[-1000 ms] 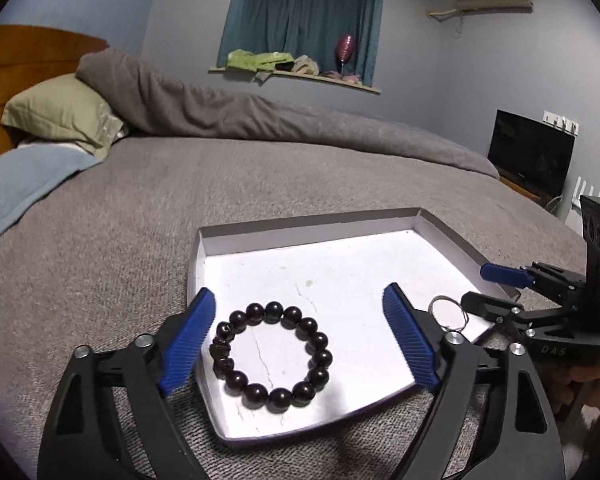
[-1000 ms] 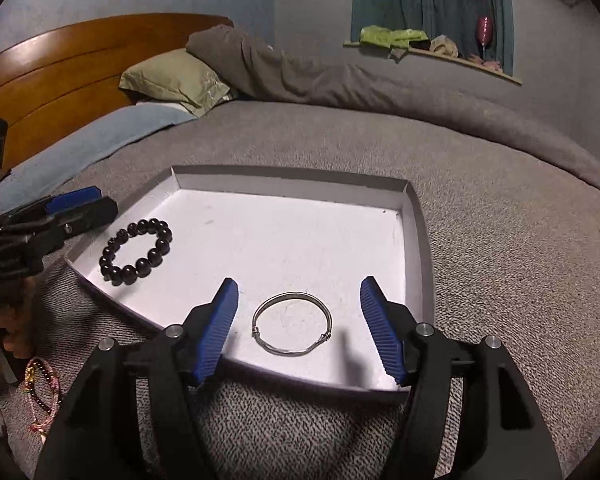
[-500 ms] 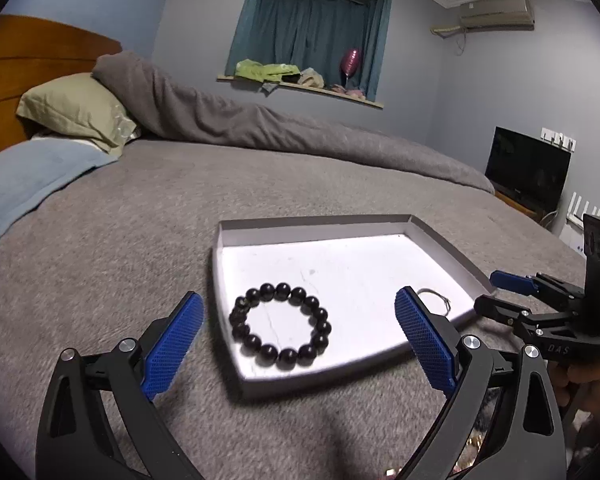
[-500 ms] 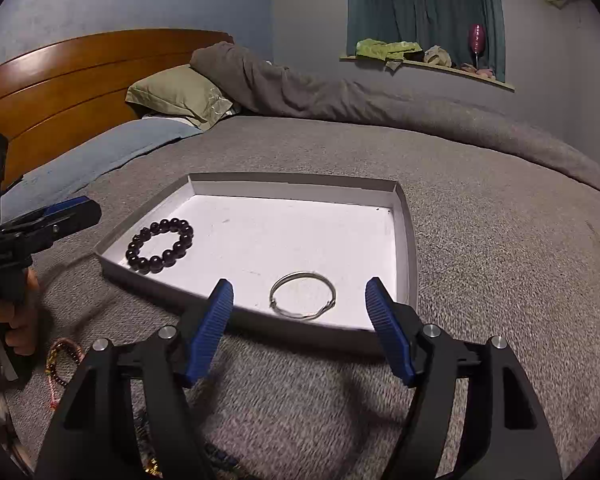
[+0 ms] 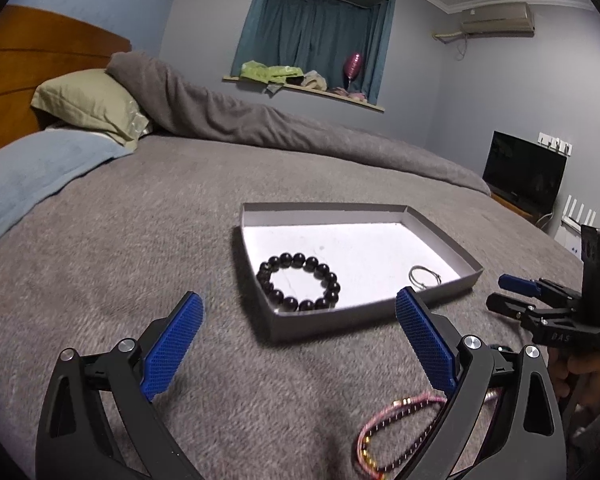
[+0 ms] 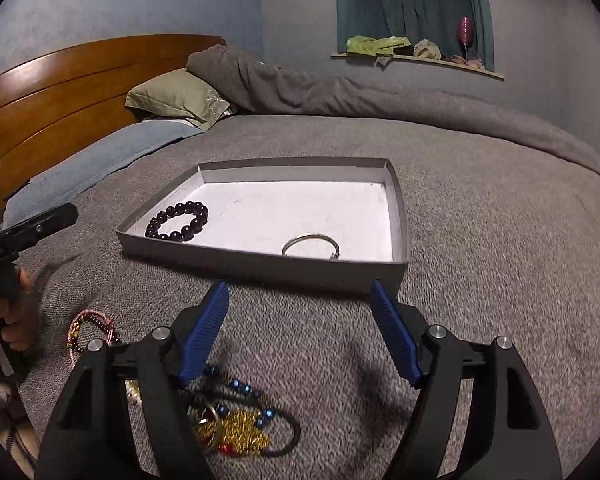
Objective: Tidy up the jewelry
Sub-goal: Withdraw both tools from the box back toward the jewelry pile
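A shallow grey tray point(image 5: 440, 228) point(image 6: 400, 216) lies on the bed. In it are a black bead bracelet point(image 5: 299, 282) point(image 6: 178, 220) and a thin silver bangle point(image 5: 424, 276) point(image 6: 311, 245). My left gripper point(image 5: 300, 344) is open and empty, held just before the tray's near edge. My right gripper point(image 6: 300, 332) is open and empty, also before the tray. A pink and dark beaded string point(image 5: 396, 432) point(image 6: 88, 330) lies loose on the blanket. A pile of gold, blue-beaded and dark jewelry point(image 6: 236, 424) lies under my right gripper.
The grey blanket point(image 5: 120, 260) covers the bed. A green pillow point(image 5: 88, 104), a blue pillow point(image 5: 32, 176) and a wooden headboard point(image 6: 60, 92) are at the far left. A dark TV screen point(image 5: 524, 176) stands at the right. The right gripper shows in the left wrist view point(image 5: 512, 292).
Both grippers have pulled back from over the tray to the blanket before it. The loose jewelry on the blanket has come into view. Both stay open.
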Demonstrator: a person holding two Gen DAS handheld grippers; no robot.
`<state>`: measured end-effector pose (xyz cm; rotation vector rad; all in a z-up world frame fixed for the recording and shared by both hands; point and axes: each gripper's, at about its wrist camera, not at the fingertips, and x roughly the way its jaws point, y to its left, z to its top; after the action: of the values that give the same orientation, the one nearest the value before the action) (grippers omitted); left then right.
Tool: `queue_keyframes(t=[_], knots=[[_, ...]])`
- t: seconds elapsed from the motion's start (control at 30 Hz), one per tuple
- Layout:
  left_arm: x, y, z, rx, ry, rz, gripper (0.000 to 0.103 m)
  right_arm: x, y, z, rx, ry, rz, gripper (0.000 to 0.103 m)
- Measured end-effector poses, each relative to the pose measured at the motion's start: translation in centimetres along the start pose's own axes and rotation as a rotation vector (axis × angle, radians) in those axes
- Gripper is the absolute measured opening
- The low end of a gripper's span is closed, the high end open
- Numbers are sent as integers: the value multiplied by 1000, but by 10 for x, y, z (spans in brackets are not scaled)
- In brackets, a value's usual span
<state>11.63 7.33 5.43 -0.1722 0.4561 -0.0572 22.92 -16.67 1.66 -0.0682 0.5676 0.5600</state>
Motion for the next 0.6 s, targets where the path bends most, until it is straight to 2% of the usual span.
queue_keyframes(t=[0.27,0.6], knots=[[-18,-8,-24,53,30,-27,96,-10,2,-11,2,4,8,73],[-37,-41,-51,156,24,-120,96,-20,-5,-18,39,-4,15,73]])
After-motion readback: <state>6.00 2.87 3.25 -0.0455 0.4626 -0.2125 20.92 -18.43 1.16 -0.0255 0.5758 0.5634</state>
